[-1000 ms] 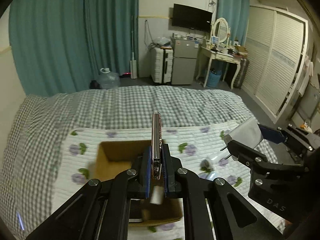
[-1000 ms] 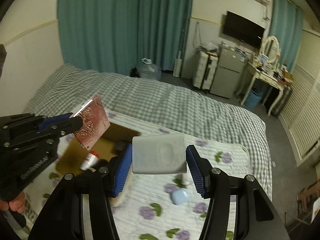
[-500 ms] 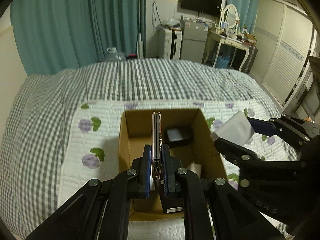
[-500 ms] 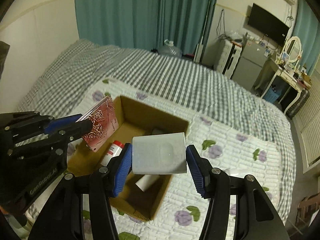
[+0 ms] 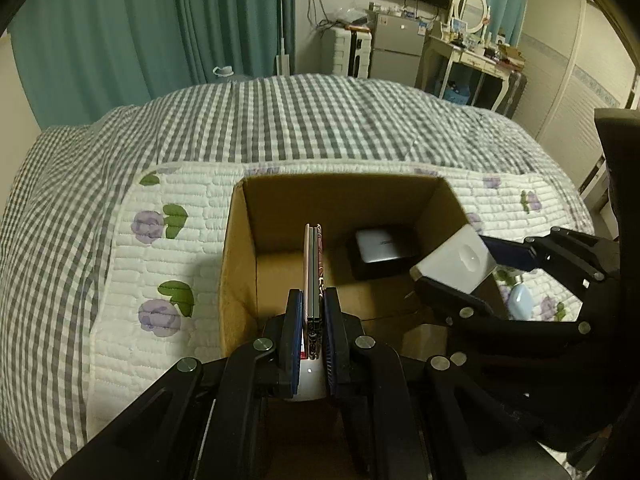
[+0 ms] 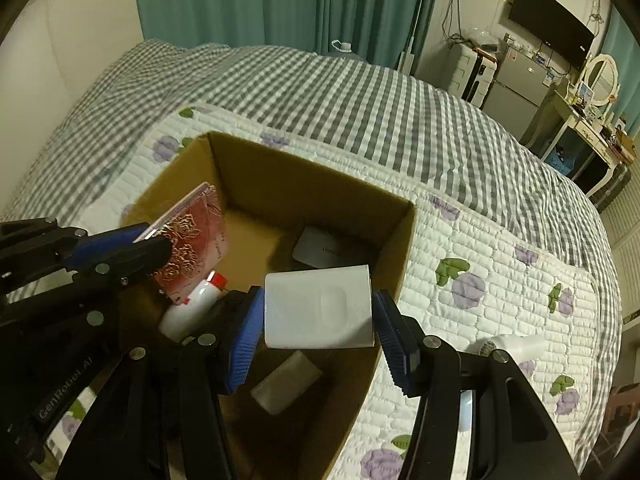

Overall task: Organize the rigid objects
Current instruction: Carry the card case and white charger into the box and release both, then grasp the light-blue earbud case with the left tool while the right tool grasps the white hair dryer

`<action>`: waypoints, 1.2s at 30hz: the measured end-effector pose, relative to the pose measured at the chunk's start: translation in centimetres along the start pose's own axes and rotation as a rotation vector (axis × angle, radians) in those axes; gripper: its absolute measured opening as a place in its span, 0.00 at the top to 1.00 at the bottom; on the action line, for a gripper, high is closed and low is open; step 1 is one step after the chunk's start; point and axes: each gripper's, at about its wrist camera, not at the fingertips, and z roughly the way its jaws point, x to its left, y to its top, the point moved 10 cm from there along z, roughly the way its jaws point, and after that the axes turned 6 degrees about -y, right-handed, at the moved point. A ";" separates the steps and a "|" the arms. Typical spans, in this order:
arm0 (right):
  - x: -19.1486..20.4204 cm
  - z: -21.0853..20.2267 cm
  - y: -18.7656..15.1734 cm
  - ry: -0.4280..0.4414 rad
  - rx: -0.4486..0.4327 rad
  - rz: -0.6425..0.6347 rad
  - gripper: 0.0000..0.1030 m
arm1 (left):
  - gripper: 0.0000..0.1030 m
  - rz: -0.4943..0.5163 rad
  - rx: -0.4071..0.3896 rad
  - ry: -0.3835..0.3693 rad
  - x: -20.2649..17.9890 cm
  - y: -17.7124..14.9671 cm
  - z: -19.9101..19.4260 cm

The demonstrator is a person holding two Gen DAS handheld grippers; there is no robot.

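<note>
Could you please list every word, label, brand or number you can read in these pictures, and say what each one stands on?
"GenRobot.AI": on the black arm of the left gripper, seen in the right wrist view.

Grey lettering on the white device lying in the cardboard box: too blurred to read.

Labels on the white bottle with a red cap and the fridge: too small to read.

Red embossed case: rose pattern only, no readable text.

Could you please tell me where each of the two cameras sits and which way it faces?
Left wrist: on the left tool, looking along its fingers into the cardboard box; the right tool shows at right.
Right wrist: on the right tool, looking down into the box from its other side; the left tool shows at left.
Shared: the box, the red case, the white block, the bed.
</note>
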 end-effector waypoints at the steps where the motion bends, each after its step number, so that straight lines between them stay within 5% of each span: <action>1: 0.0 0.3 0.0 0.002 0.001 -0.001 0.47 | 0.91 0.002 0.004 0.000 0.1 -0.1 0.2; 14: 0.3 0.3 -0.2 0.019 -0.001 -0.017 0.46 | 0.87 0.003 0.053 0.022 -0.1 -0.8 1.4; 18: -0.8 -2.3 0.2 -0.003 -0.041 -0.003 0.35 | 0.85 0.001 0.049 0.033 -0.3 -0.3 -0.1; 20: -1.6 -4.2 0.4 -0.013 -0.070 0.004 0.35 | 0.80 0.000 0.030 0.037 -0.5 0.4 -1.6; 24: -4.2 -8.1 0.8 -0.045 -0.117 0.037 0.30 | 0.52 -0.002 -0.027 0.052 -1.6 2.0 -4.9; 30: -8.6 -14.7 0.6 -0.106 -0.197 0.095 0.13 | 0.38 0.003 -0.135 0.067 -4.8 4.6 -10.8; 36: -14.0 -20.3 -1.6 -0.159 -0.239 0.151 0.08 | 0.37 0.012 -0.206 0.059 -8.9 5.7 -14.6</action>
